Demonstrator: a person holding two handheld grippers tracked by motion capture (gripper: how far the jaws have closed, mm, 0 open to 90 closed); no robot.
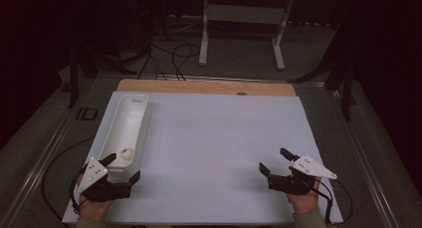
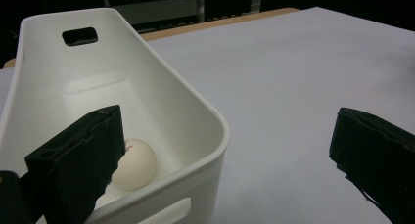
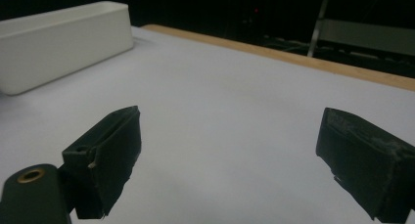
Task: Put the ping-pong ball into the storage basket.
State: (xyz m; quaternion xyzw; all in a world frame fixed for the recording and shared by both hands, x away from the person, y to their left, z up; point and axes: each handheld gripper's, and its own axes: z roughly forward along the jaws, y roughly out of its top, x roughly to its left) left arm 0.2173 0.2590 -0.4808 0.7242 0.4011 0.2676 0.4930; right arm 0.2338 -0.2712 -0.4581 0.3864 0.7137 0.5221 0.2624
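Observation:
A long white bin (image 1: pixel 130 108) lies along the left side of the white sheet, a handle slot in each end wall. Inside its near end rests a white ball (image 1: pixel 126 154). My left gripper (image 1: pixel 122 167) is open at that near end, one jaw over the bin and the other outside its right wall. In the left gripper view the ball (image 2: pixel 135 163) sits just behind the left jaw, low in the bin (image 2: pixel 205 111). My right gripper (image 1: pixel 273 161) is open near the front right of the sheet with nothing between its jaws. In the right gripper view the bin (image 3: pixel 63 43) stands far off at the left.
The white sheet (image 1: pixel 219 138) covers most of the wooden table (image 1: pixel 206 86), whose bare far edge shows. Beyond it, a white frame's legs (image 1: pixel 278 44) and cables (image 1: pixel 169 58) are on the dark floor. A small dark object (image 1: pixel 88 113) lies left of the table.

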